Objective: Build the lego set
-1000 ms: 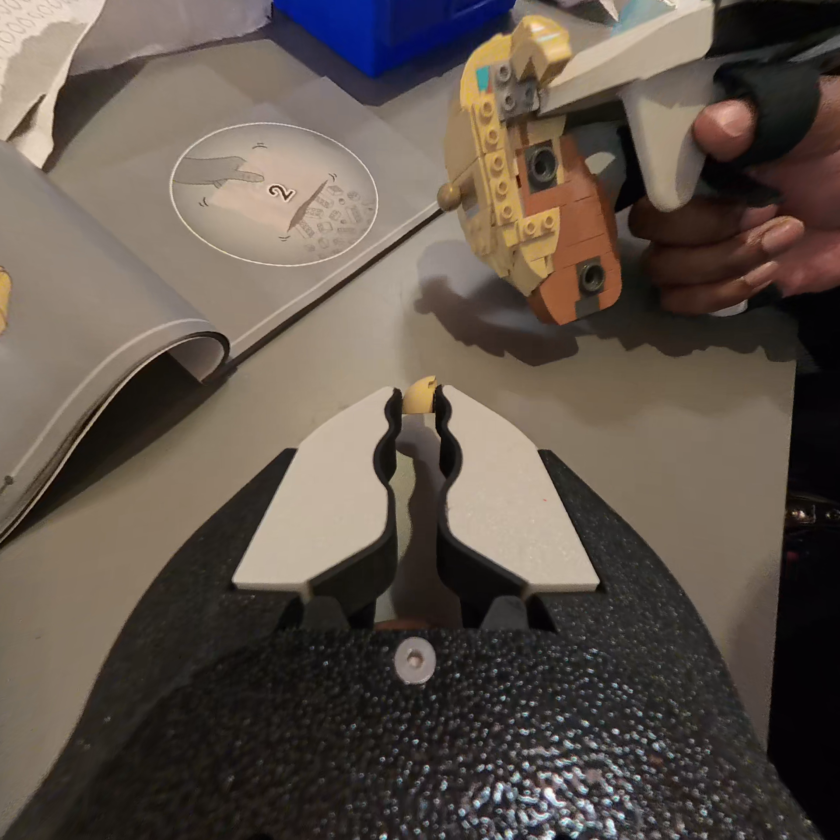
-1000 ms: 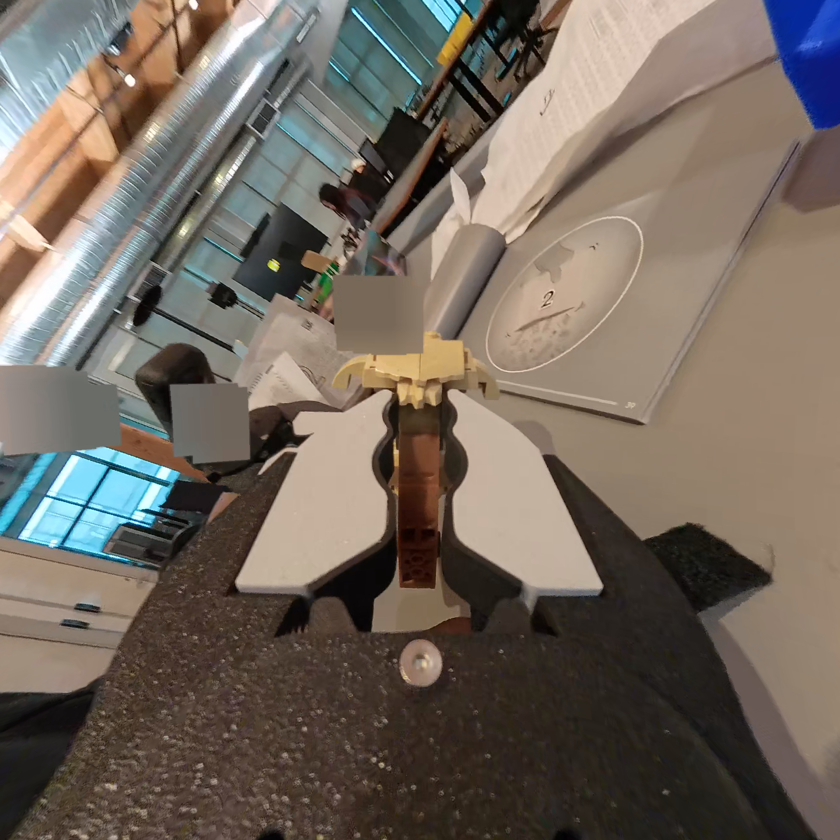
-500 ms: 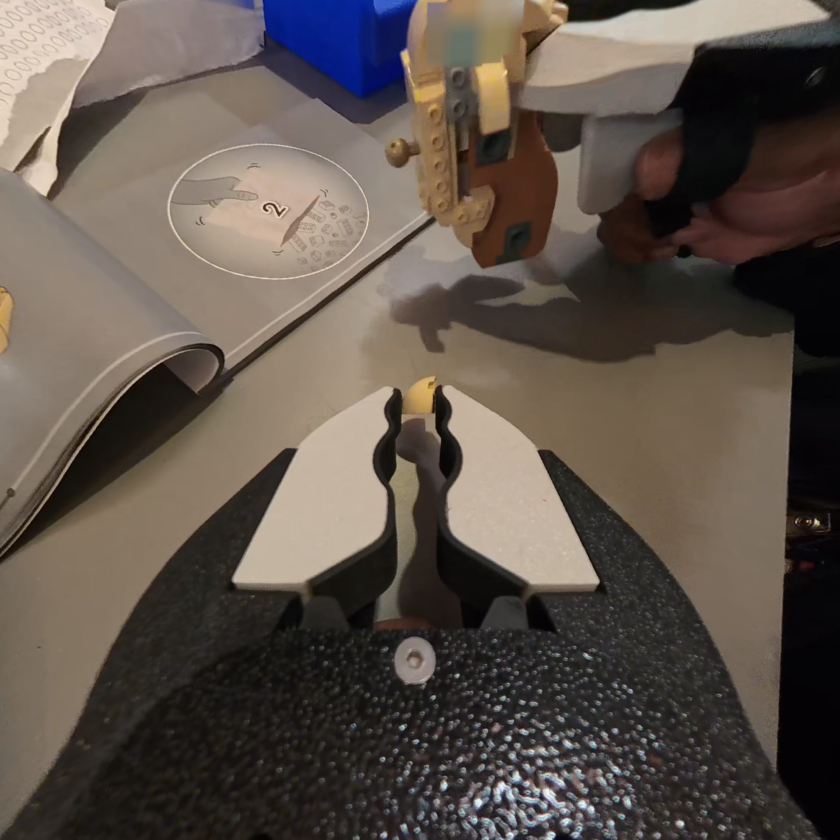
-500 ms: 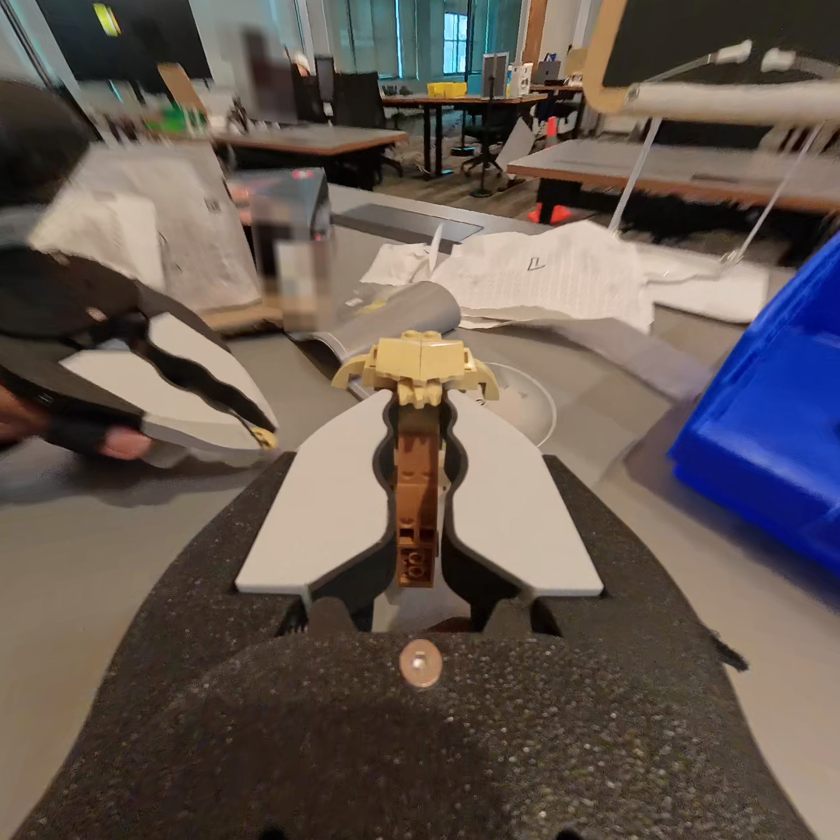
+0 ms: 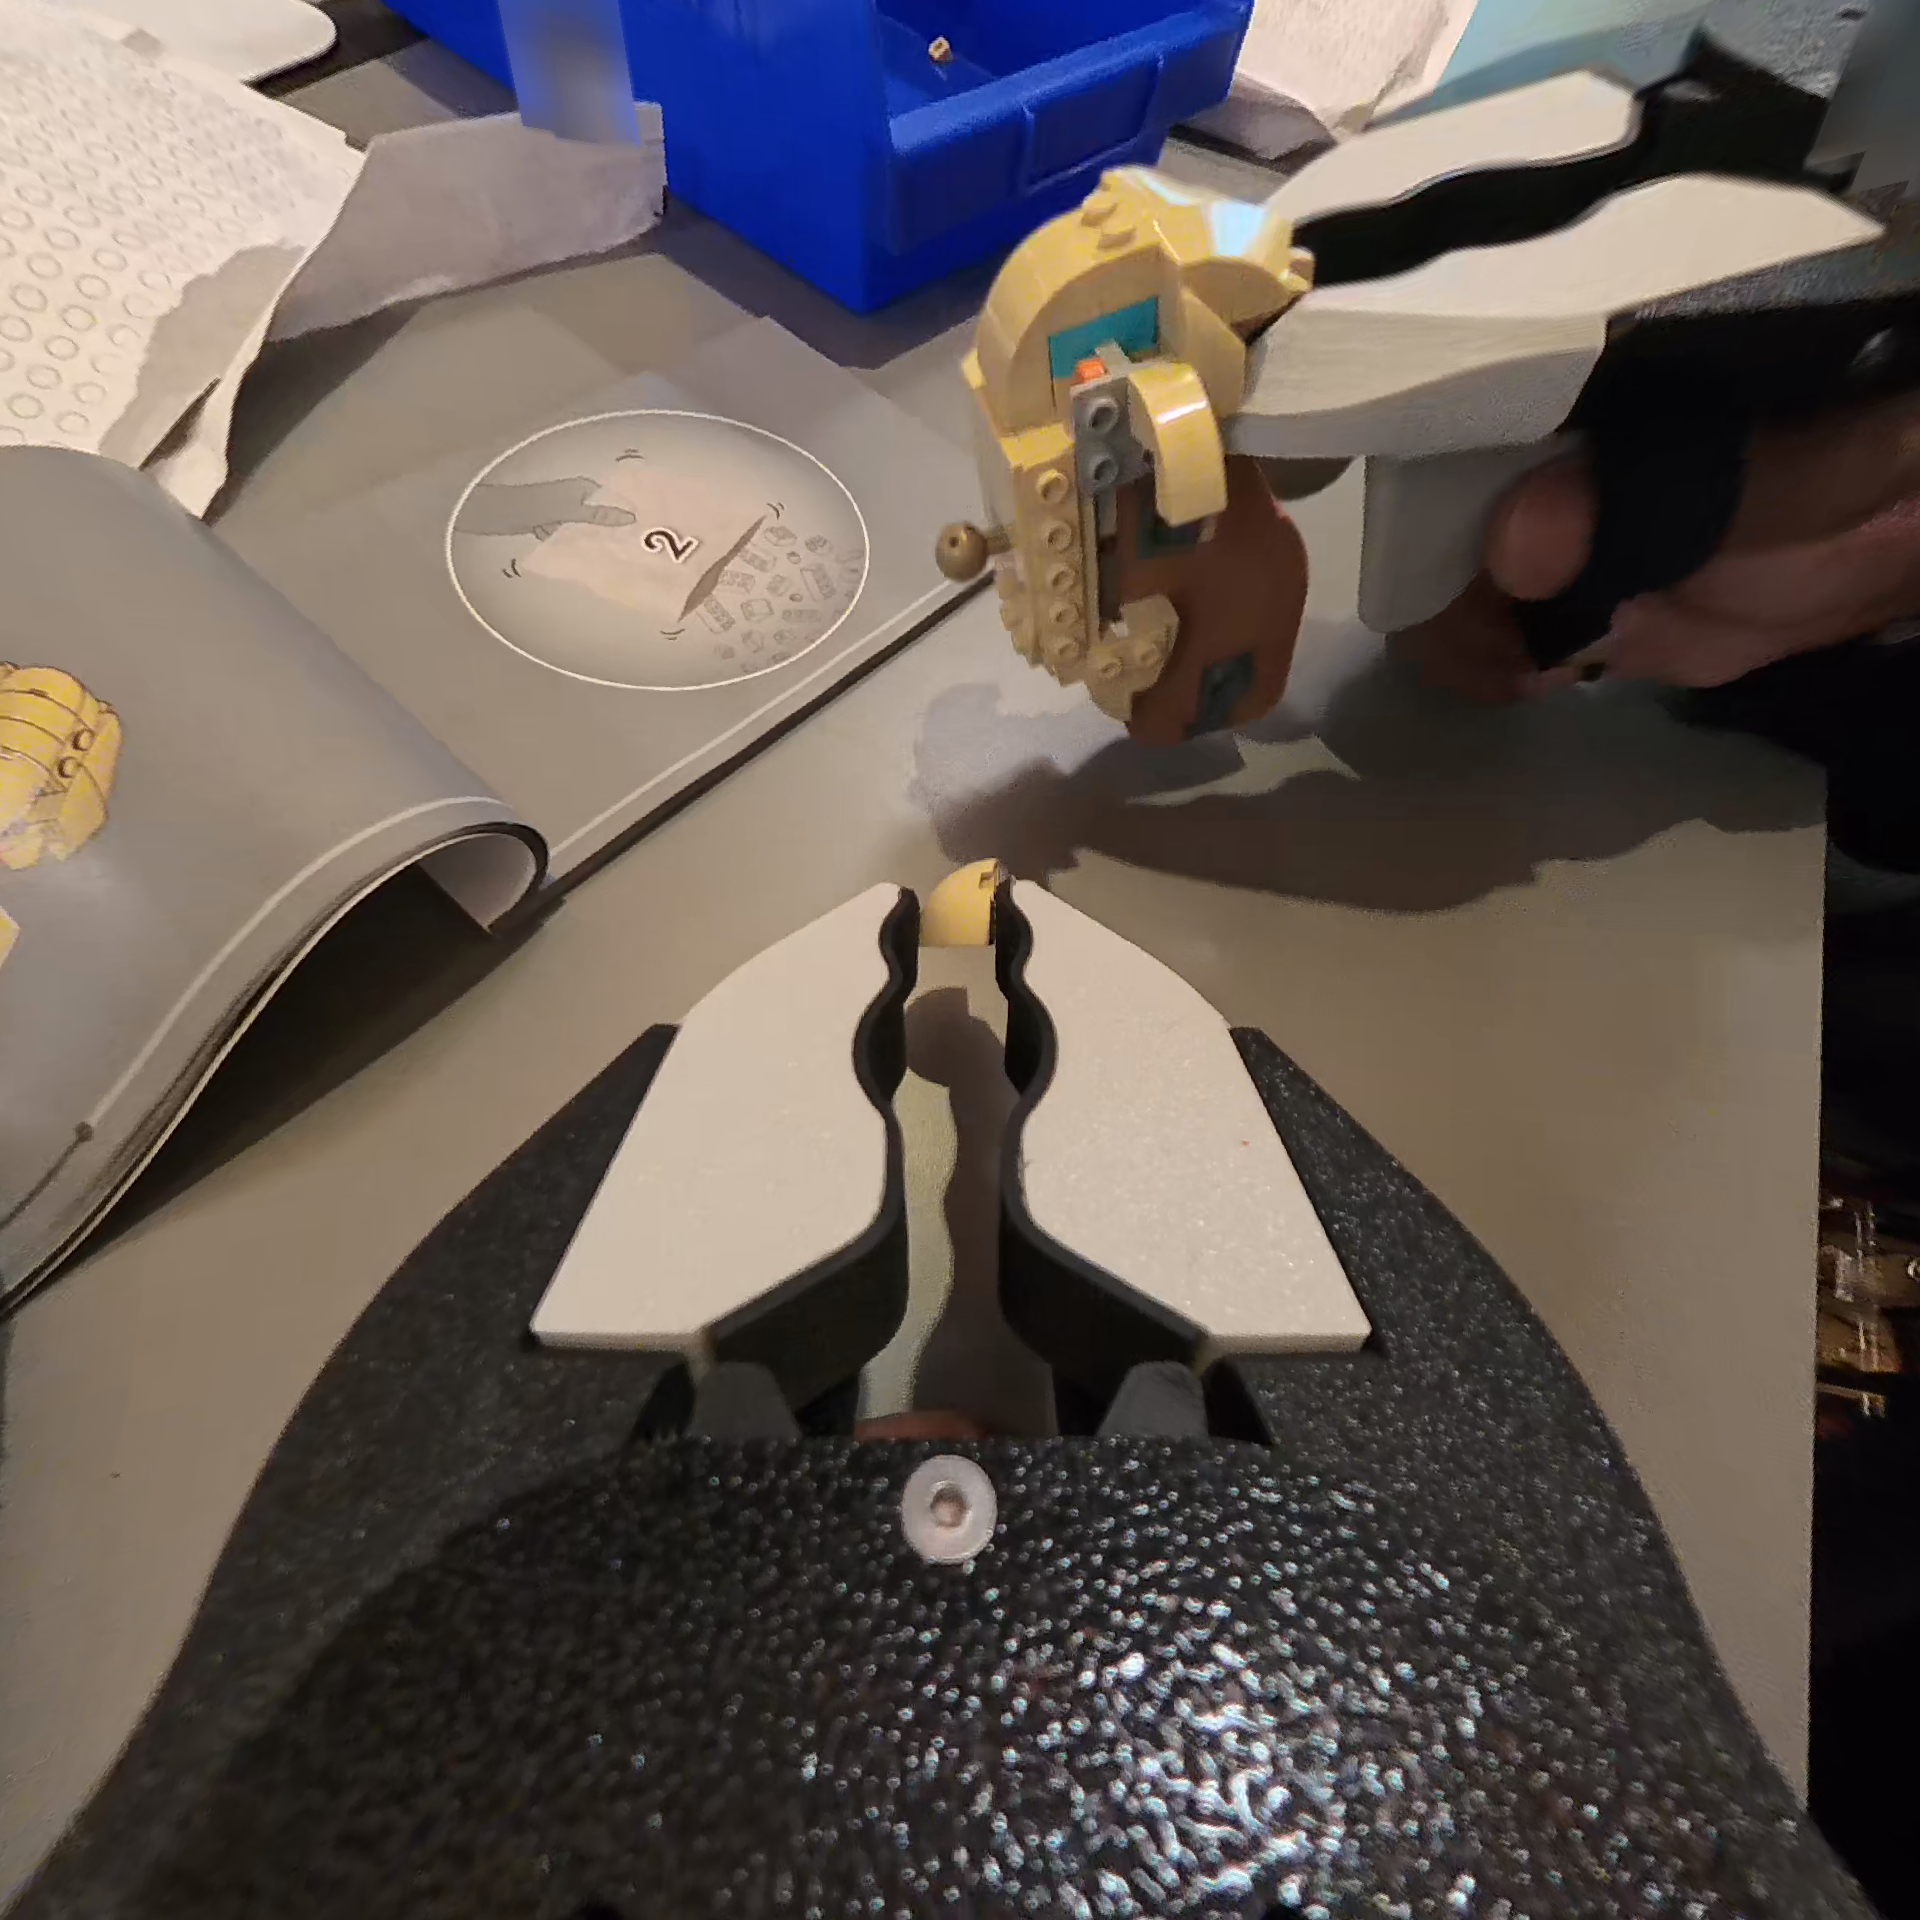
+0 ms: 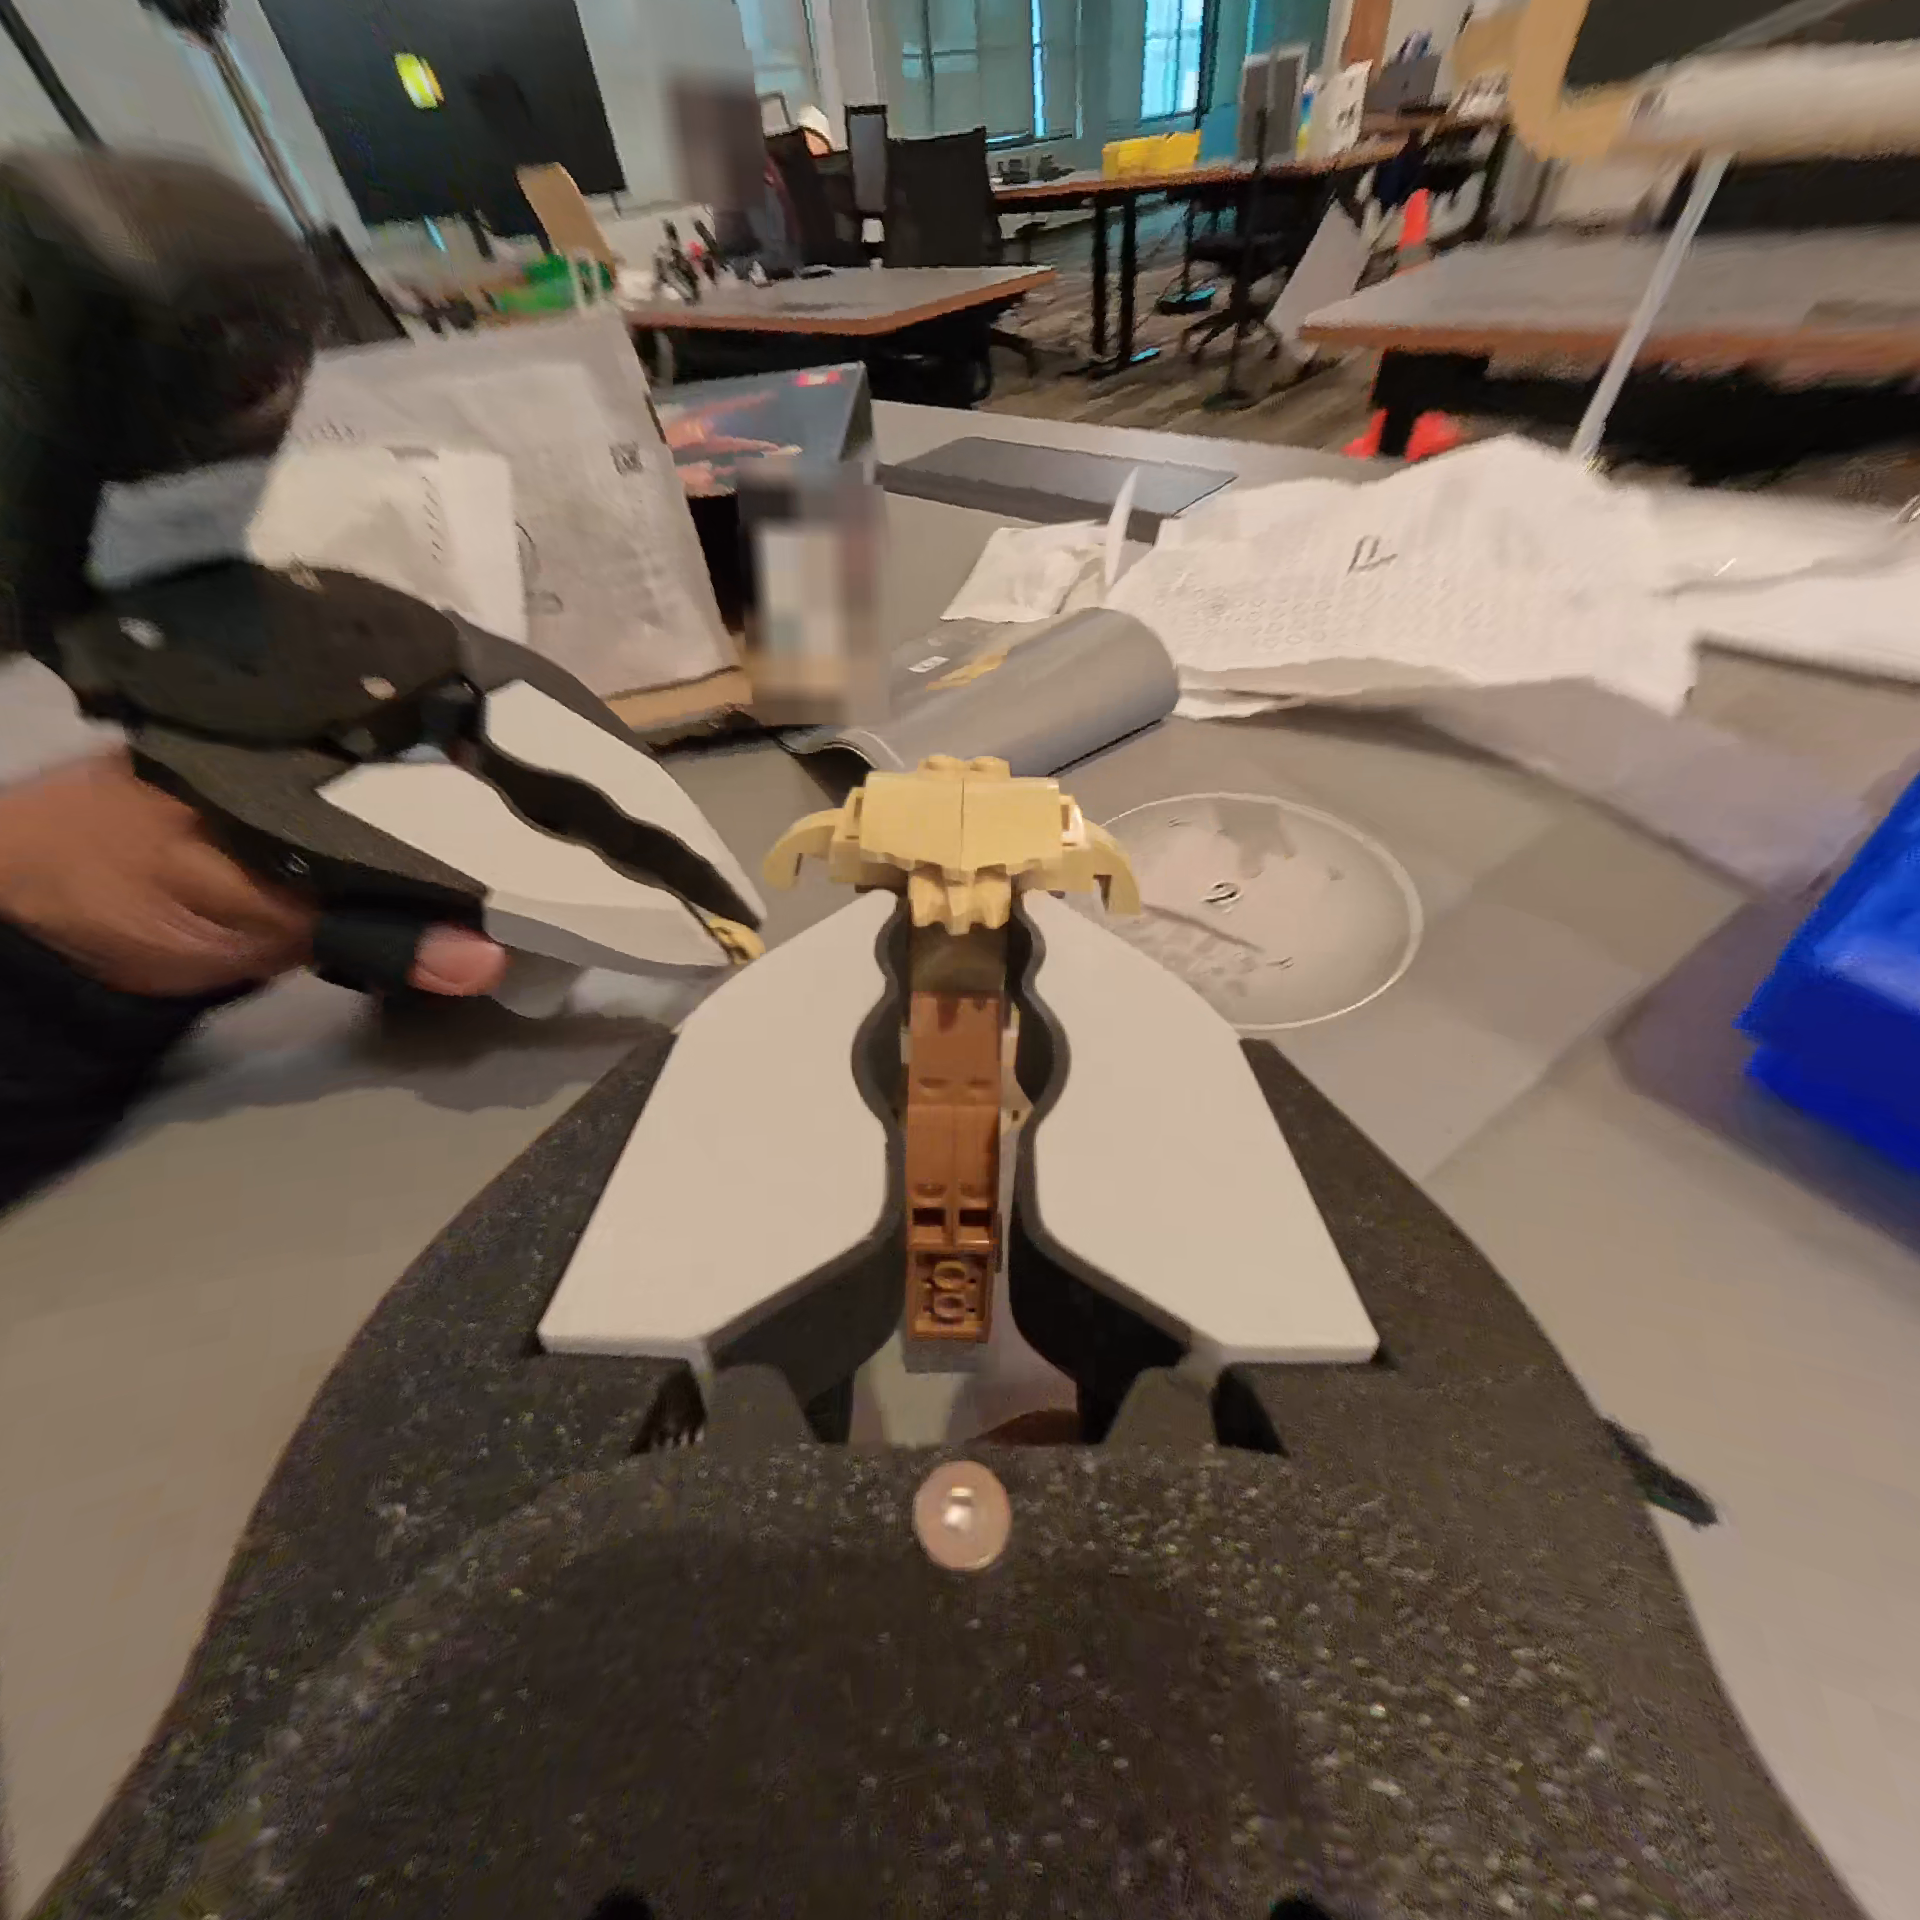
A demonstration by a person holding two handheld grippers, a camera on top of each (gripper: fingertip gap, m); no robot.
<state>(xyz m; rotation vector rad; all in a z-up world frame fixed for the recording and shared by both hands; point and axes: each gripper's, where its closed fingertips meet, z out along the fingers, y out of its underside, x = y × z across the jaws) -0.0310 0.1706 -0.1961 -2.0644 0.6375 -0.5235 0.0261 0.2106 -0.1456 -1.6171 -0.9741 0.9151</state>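
Note:
My left gripper [image 5: 958, 914] is shut on a small tan rounded brick piece [image 5: 961, 906] held at its fingertips, low over the grey table [image 5: 1403, 1039]. It also shows in the right wrist view [image 6: 727, 940] at the left, with the tan piece [image 6: 740, 940] at its tips. My right gripper [image 6: 958, 914] is shut on a tan and brown brick model [image 6: 951, 1039] that sticks out past its fingertips. In the left wrist view the model [image 5: 1132, 468] hangs in the air at the upper right, ahead of my left gripper, with the right gripper [image 5: 1288, 301] clamped on its top.
An open grey instruction booklet [image 5: 416, 644] lies at the left. A blue bin [image 5: 935, 125] stands at the far side. White paper bags [image 5: 135, 270] lie at the back left. A person's hand [image 5: 1621, 582] holds the right gripper. The table's right edge [image 5: 1823, 1143] is close. Left tips to right tips: about 9 cm.
The right gripper has turned the model and swung round to face the left gripper. The left gripper has stayed still, keeping the tan piece.

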